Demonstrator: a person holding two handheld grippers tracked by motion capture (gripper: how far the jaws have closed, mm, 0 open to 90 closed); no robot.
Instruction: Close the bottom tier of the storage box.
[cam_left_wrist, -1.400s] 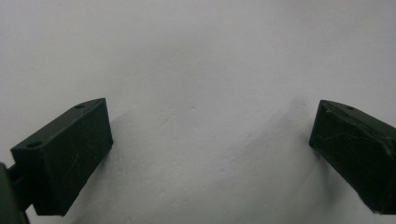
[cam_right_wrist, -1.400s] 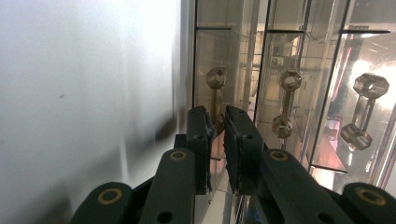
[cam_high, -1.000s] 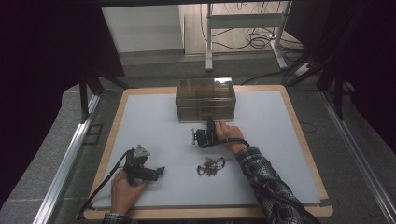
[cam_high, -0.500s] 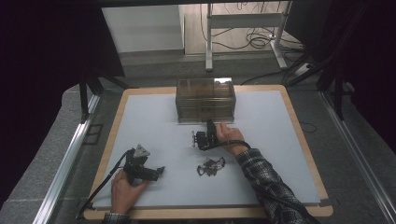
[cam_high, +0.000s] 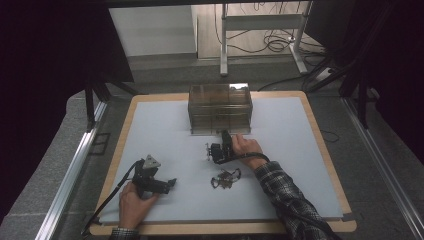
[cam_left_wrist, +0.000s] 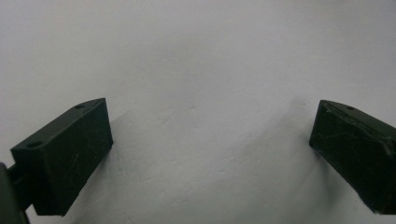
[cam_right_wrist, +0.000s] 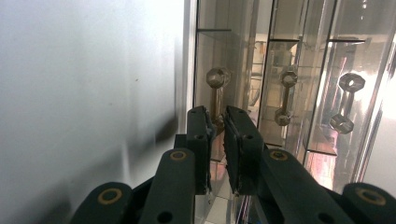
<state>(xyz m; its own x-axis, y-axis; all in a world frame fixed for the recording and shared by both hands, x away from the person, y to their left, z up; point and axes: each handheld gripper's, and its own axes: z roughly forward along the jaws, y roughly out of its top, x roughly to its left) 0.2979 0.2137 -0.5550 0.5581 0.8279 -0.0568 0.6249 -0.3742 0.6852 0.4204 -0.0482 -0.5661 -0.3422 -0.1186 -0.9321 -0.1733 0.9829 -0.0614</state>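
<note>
Black right gripper (cam_right_wrist: 215, 140) unmoved, jaws pinching drawer handle (cam_right_wrist: 216, 100); left gripper (cam_left_wrist: 210, 154) spread.

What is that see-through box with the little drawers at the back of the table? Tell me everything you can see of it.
The drawer cabinet is a small box of smoky, transparent plastic, standing upright on the pale table mat near its far edge. Its front shows rows of small drawers, each with a bar handle ending in faceted knobs. The drawers look closed. The right gripper is turned on its side, its jaws almost shut around the lower end of one handle; whether they press it is unclear.
</note>
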